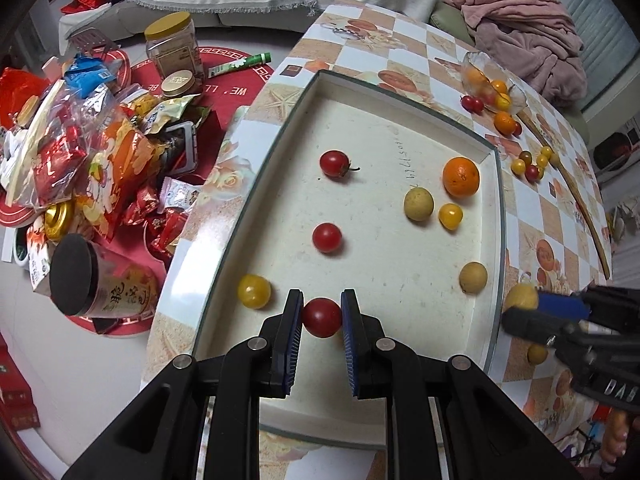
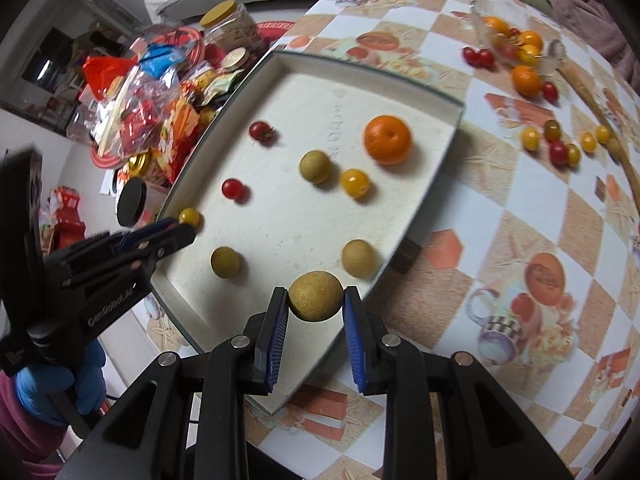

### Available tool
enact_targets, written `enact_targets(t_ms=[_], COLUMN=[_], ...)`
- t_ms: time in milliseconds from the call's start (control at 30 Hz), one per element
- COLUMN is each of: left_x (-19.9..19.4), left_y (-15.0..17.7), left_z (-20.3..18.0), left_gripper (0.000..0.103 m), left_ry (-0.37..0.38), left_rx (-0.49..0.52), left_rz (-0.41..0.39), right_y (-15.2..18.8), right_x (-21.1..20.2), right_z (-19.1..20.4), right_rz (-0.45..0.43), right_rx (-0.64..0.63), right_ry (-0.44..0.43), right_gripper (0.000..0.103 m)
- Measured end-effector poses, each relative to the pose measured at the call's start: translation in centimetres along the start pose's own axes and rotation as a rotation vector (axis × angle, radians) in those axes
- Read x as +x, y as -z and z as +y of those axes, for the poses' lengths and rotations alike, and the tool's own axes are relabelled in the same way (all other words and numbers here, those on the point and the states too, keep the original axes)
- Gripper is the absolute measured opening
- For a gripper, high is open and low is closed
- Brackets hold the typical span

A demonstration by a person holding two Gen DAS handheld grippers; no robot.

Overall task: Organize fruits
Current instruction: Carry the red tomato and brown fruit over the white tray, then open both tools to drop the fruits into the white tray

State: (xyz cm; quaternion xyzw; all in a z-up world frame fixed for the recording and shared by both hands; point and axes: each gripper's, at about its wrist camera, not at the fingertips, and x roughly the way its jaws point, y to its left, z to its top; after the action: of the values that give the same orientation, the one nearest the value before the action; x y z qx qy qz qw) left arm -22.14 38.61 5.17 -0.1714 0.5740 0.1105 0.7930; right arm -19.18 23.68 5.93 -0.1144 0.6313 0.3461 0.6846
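Both tools loaded over the tray: drop and crush hazards.

Left wrist view: the left tool [image 1: 322, 316] is clamped on a small round red cherry tomato [image 1: 321, 317] above the near edge of the shallow white rectangular tray [image 1: 498, 216] on the checkered desk [image 1: 532, 216]. Excess pressure could split the skin; a high release could roll it toward the yellow cherry tomato [image 1: 254, 291] at 9 o'clock or off the rim.
Right wrist view: the right tool [image 2: 315, 300] grips a round tan rough-skinned fruit [image 2: 316, 296] over the tray's near corner. Contact is narrow on a curved surface; a tilt could let it slip onto the similar tan fruit [image 2: 359, 258] at 1 o'clock.
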Motion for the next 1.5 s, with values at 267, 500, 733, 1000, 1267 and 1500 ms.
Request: enact_targets(t_ms=[267,500,733,1000,1267,1500], left_x=[1.8,2.9,3.9,5.3,6.4,5.6], left_y=[-2.1,-3.2,-4.6,-5.8,-5.7,-5.7], left_z=[-1.8,-3.0,-3.9,-4.1,-4.4,-4.3], left_gripper=[0.021,0.021,0.021,0.021,0.021,0.078], left_ry=[0.011,0.014,0.02,0.038,0.011,-0.021], left_rx=[0.059,0.107,0.138,0.159,0.194,0.203], left_rz=[-0.009,0.008,0.011,0.026,0.051,-0.009], right_y=[0.8,1.0,1.4,2.6,3.2,3.5], right_x=[1.9,2.6,3.2,4.3,6.0,6.1], right_z=[1.1,1.5,2.8,3.9,4.7,6.3], right_rz=[0.008,0.004,0.006,0.012,0.027,-0.013], right_rx=[-0.059,-0.094,-0.166,-0.246,-0.292,-0.334], right_ry=[0.005,0.017,0.02,0.032,0.06,0.067], right_gripper=[0.03,0.03,0.03,0.031,0.031,0.073])
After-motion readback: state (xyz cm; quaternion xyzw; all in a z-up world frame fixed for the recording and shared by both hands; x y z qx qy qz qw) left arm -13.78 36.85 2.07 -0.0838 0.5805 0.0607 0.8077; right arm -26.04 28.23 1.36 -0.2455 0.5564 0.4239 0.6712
